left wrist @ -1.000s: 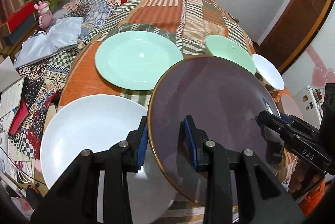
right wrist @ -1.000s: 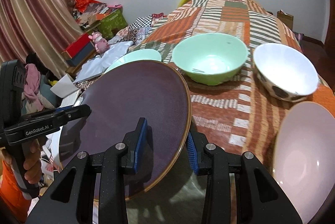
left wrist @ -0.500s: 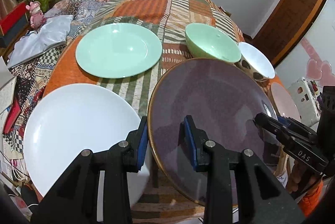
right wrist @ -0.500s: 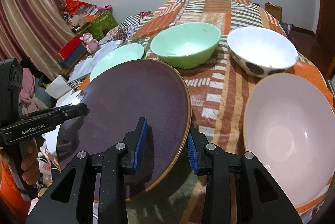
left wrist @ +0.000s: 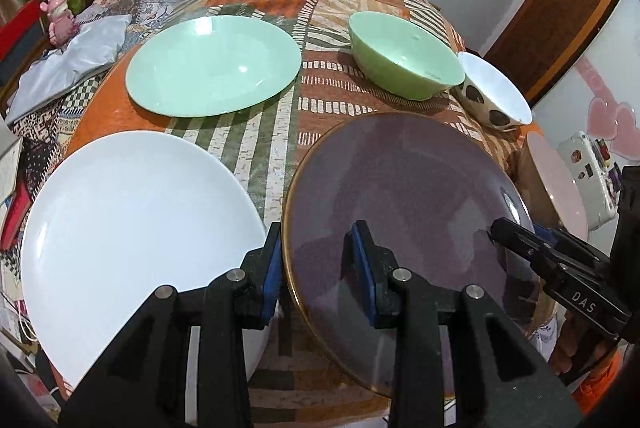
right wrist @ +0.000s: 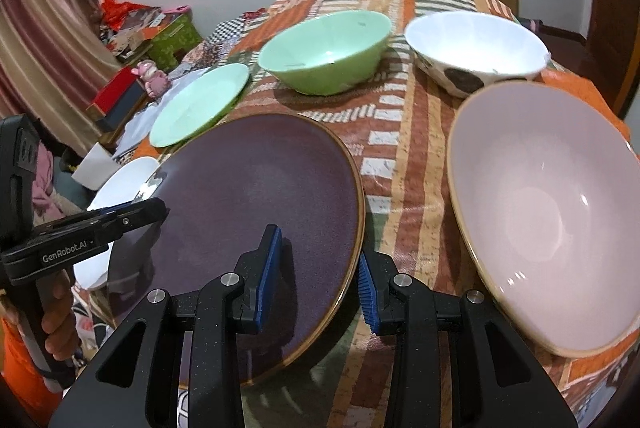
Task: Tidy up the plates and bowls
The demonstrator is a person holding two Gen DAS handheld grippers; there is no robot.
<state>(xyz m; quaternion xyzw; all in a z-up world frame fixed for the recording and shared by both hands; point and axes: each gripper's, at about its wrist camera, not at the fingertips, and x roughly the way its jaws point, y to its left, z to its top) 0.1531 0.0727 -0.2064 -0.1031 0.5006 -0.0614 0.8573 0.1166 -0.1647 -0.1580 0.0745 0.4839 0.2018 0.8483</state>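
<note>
A dark purple plate [left wrist: 404,188] with a gold rim is held by both grippers just above the patchwork table. My left gripper [left wrist: 318,260] is shut on its left rim. My right gripper [right wrist: 320,264] is shut on its right rim [right wrist: 256,196]. A white plate [left wrist: 132,228] lies to the left. A green plate [left wrist: 212,64] lies behind it. A green bowl [left wrist: 404,56], a white spotted bowl [left wrist: 496,96] and a pink bowl [right wrist: 552,204] stand on the right side.
The table's patchwork cloth [left wrist: 280,148] shows between the dishes. Its near edge is just below the purple plate. Clutter, boxes and a pink toy [left wrist: 58,14] lie beyond the table's left side. A wooden door [left wrist: 560,4] stands at the right.
Both grippers have pulled back toward the table's near edge and lowered with the purple plate. More of the white plate and pink bowl came into view.
</note>
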